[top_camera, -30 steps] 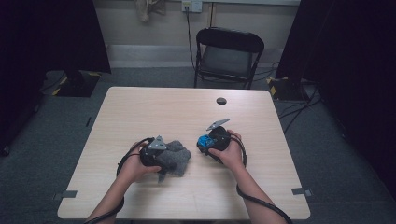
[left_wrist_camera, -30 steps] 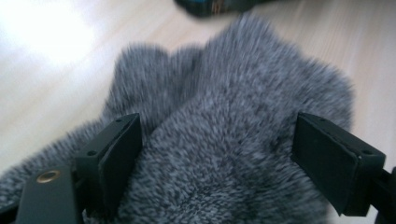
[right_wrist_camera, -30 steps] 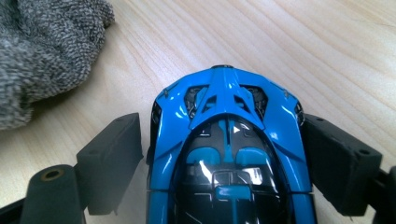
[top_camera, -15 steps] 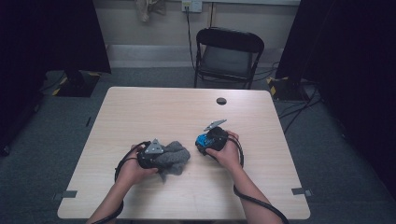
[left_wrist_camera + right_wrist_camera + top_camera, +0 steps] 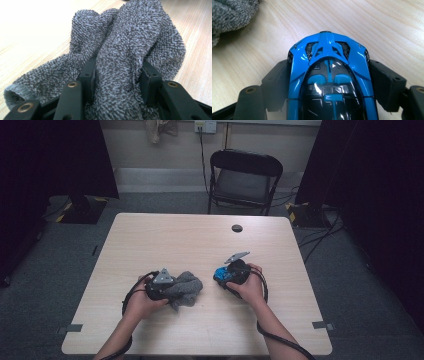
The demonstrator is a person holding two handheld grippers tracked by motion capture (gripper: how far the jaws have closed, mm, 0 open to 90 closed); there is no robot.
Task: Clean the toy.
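The left gripper [image 5: 167, 286], at lower centre of the high view, is pinching a bunched fold of the grey towel [image 5: 130, 50], its jaws having just been closing on it. The right gripper [image 5: 227, 274], just right of it, is clamping the blue toy car [image 5: 329, 75] by its flanks, jaws easing inward. The risk: the glossy car body may be slipping out under a rubbing push, or the loose towel may be pulling free and dragging across the surface [image 5: 190, 240].
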